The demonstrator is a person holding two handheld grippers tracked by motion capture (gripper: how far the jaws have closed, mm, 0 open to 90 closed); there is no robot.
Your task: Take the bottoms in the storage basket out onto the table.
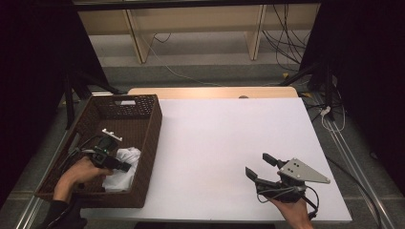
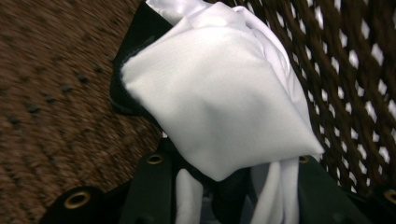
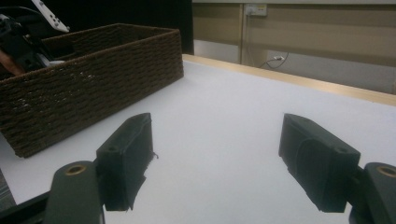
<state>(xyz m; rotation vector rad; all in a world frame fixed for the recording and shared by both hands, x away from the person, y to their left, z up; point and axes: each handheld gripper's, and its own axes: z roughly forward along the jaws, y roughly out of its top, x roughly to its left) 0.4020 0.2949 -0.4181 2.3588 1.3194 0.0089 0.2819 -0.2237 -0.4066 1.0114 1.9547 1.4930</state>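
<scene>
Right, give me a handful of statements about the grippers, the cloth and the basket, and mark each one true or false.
1. The left gripper is shut on the white cloth. True.
2. The white cloth lies out on the white table. False: it is inside the brown woven basket, against its wall.
3. The right gripper has its jaws apart with nothing between them. True.
4. The right gripper is reaching into the basket. False: it is over the bare table, apart from the basket.
5. The basket sits at the table's right edge. False: it is at the left edge in the high view.
</scene>
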